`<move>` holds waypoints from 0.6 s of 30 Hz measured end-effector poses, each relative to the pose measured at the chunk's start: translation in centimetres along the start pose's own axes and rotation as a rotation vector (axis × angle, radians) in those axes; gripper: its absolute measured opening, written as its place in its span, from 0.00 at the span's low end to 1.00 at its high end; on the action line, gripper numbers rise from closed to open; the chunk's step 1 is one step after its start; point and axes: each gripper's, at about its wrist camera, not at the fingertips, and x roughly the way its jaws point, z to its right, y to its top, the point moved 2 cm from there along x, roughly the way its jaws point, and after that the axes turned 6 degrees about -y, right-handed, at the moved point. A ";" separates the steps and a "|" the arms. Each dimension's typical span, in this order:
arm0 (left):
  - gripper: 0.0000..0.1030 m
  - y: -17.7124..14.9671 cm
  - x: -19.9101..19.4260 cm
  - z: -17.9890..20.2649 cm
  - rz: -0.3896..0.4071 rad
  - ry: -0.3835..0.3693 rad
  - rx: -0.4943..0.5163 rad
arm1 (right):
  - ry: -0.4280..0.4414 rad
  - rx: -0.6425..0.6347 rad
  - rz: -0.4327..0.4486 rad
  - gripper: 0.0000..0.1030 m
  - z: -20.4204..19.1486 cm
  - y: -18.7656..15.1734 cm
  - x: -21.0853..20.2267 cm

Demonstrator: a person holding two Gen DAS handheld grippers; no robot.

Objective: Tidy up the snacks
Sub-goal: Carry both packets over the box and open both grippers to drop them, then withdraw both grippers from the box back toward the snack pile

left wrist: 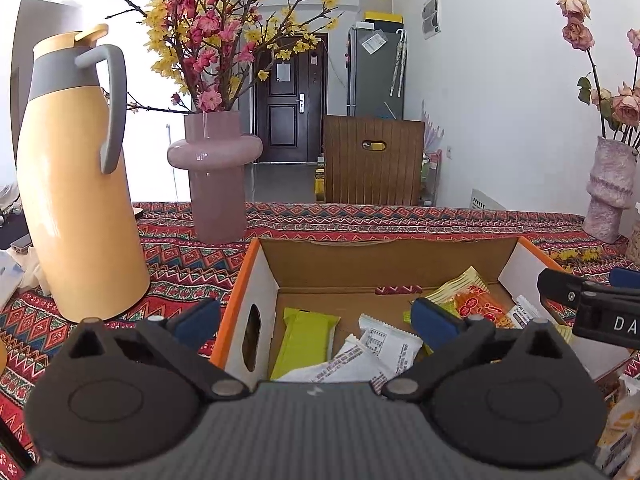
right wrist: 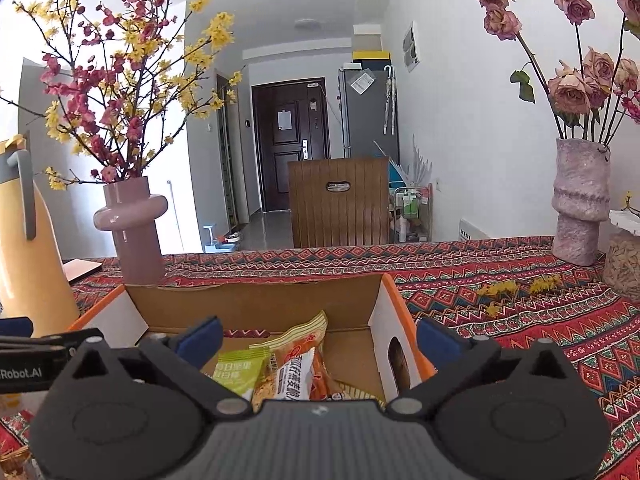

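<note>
An open cardboard box [left wrist: 384, 256] with orange outer sides sits on the patterned tablecloth; it also shows in the right wrist view [right wrist: 256, 300]. Inside lie a lime-green packet [left wrist: 304, 340], white packets [left wrist: 380, 348] and an orange-and-yellow packet [left wrist: 476, 300]. The right wrist view shows a green packet [right wrist: 240, 372] and an orange-white packet [right wrist: 296, 372] in the box. My left gripper [left wrist: 316, 320] is open and empty, straddling the box's left wall. My right gripper [right wrist: 320, 340] is open and empty, straddling the box's right wall; it also shows in the left wrist view [left wrist: 584, 300].
A yellow thermos jug [left wrist: 80, 184] stands left of the box. A pink vase [left wrist: 216, 164] with blossom branches stands behind it. A textured vase [right wrist: 580, 204] with dried roses stands at the far right. More snack packets [left wrist: 620, 424] lie right of the box. A wooden chair [right wrist: 340, 200] stands beyond the table.
</note>
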 end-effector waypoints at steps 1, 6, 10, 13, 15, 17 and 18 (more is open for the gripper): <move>1.00 -0.1 -0.1 0.0 0.001 0.001 0.000 | -0.001 -0.001 -0.001 1.00 0.0 0.0 0.0; 1.00 0.1 -0.1 0.3 0.002 0.005 0.005 | -0.001 -0.002 0.006 1.00 0.0 0.2 -0.2; 1.00 0.8 -1.1 0.4 0.008 0.030 0.000 | 0.001 0.001 0.014 1.00 0.2 1.2 -1.0; 1.00 1.3 -2.1 0.2 0.012 0.038 -0.008 | -0.005 -0.007 0.030 1.00 0.1 1.7 -2.1; 1.00 1.5 -2.9 0.1 0.015 0.033 -0.006 | -0.005 -0.014 0.032 1.00 0.0 1.8 -2.9; 1.00 1.4 -4.0 0.1 0.022 0.026 -0.001 | -0.007 -0.021 0.031 1.00 -0.1 1.8 -3.7; 1.00 1.4 -4.5 0.0 0.024 0.024 0.002 | -0.008 -0.024 0.030 1.00 -0.2 1.7 -4.2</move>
